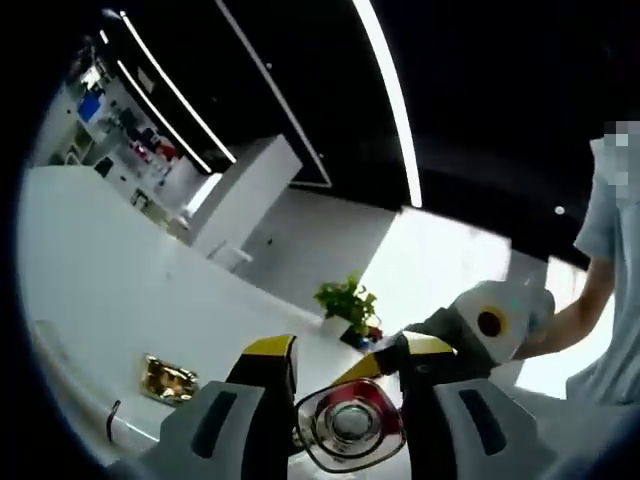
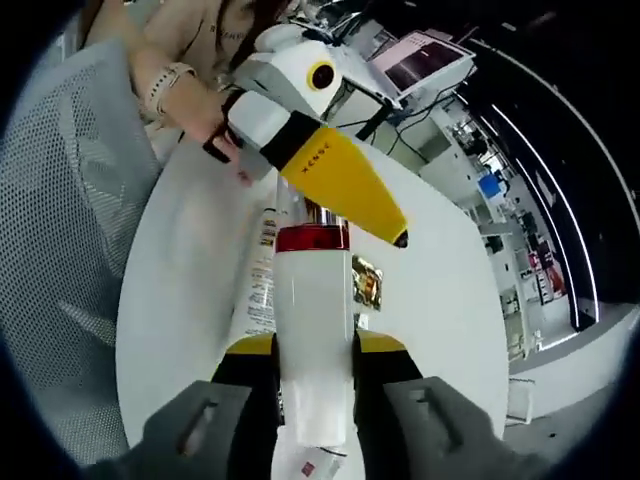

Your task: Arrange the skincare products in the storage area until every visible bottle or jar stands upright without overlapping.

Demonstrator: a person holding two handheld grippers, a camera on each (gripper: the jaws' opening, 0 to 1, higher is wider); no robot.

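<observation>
Right gripper view: your right gripper (image 2: 314, 362) is clamped on the white bottle (image 2: 314, 340), its yellow-tipped jaws pressing both sides of the body. The bottle points away from the camera along the jaws, with its red band (image 2: 312, 238) and clear cap at the far end, above the round white table (image 2: 440, 290). Your left gripper (image 2: 345, 180) comes in from the upper left, its yellow jaw slanting down across the cap end; a hand (image 2: 205, 120) grasps its white housing. A flat white tube with printed text (image 2: 262, 275) lies on the table just beside the bottle, and a small gold-patterned item (image 2: 366, 282) lies on the other side.

Left gripper view: your left gripper (image 1: 342, 362) looks straight down the bottle's clear cap (image 1: 348, 425), which sits between the yellow jaw tips; you cannot tell whether the jaws press it. The right gripper's housing (image 1: 495, 320) shows at the right, with a sleeved arm behind it. On the table (image 1: 120, 290) lie the gold-patterned item (image 1: 168, 378) and, farther off, a potted plant (image 1: 348, 305).
</observation>
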